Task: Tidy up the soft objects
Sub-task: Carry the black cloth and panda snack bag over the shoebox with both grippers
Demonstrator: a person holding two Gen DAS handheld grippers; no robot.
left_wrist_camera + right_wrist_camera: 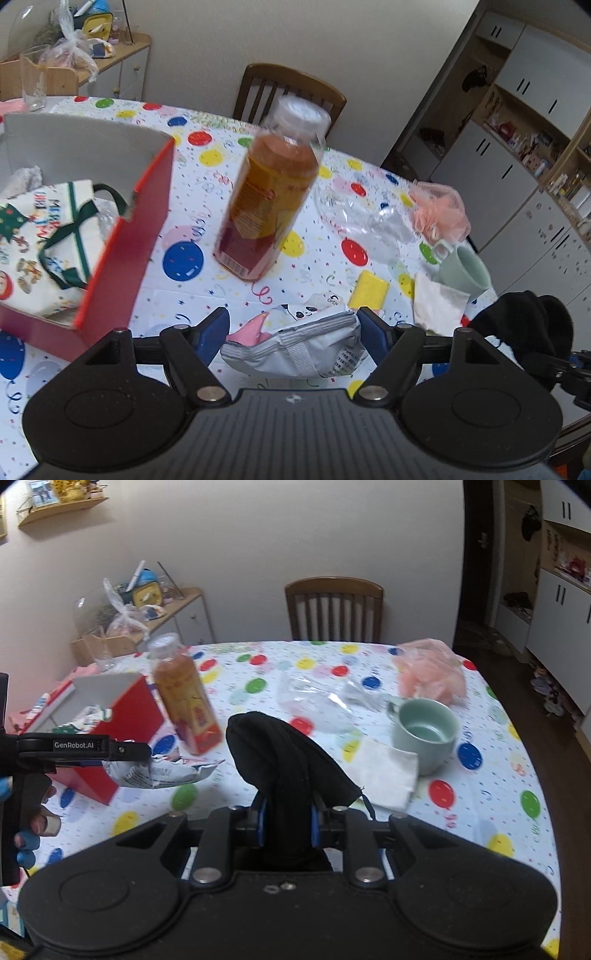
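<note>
Black cloth (284,760) is standing up from between the right gripper (286,825) fingers, which are clamping on its lower end. Between the left gripper (293,334) blue fingers (373,330), a crumpled silver pouch (295,347) is sitting pinched on both sides, raised off the tablecloth (207,295). Beyond those fingertips a bottle (271,199) is standing, with the red box (122,251) off to their left.

Crinkled, glossy silver foil pouch (295,345); matt black knitted cloth (284,760); clear glossy plastic bottle (269,199); smooth pale-green glazed ceramic mug (424,731); red cardboard box (122,258); pink netted mesh puff (439,210); varnished brown wooden chair (334,607).
</note>
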